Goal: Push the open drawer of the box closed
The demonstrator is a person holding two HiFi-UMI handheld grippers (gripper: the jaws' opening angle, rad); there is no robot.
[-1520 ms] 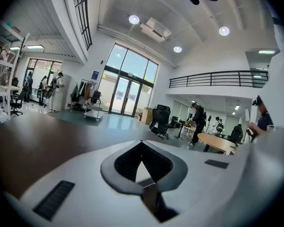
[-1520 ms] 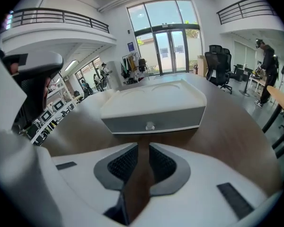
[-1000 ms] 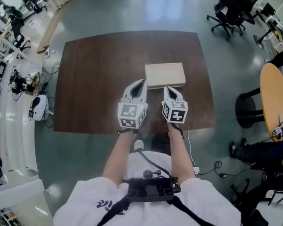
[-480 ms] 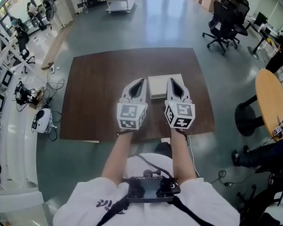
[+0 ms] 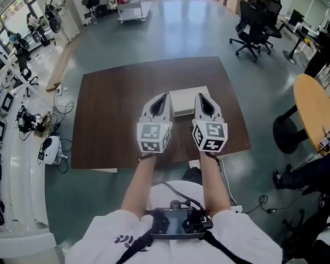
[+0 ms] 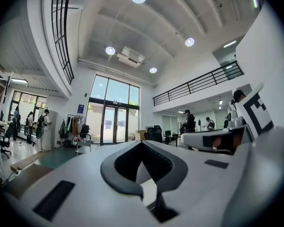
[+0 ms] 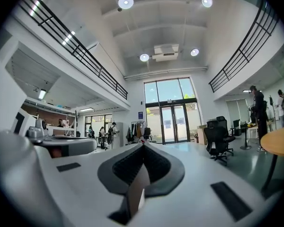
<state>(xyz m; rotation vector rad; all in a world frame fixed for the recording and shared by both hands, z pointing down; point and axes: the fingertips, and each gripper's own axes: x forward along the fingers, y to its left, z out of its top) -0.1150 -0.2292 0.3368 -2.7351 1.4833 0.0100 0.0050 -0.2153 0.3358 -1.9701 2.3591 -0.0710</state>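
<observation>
Both tongs pressed together, empty: left tongs (image 5: 163, 98) & right tongs (image 5: 201, 97) hover level over bench (image 5: 110, 120), box (image 5: 182, 101) betw. them at 12 o'clock, drawer front not made out; person shd lower, push square w/ closed tips.

We count one box (image 5: 181, 100) on one counter (image 5: 110, 114). We hold two tools: left tool (image 5: 164, 96), right tool (image 5: 199, 95).
</observation>
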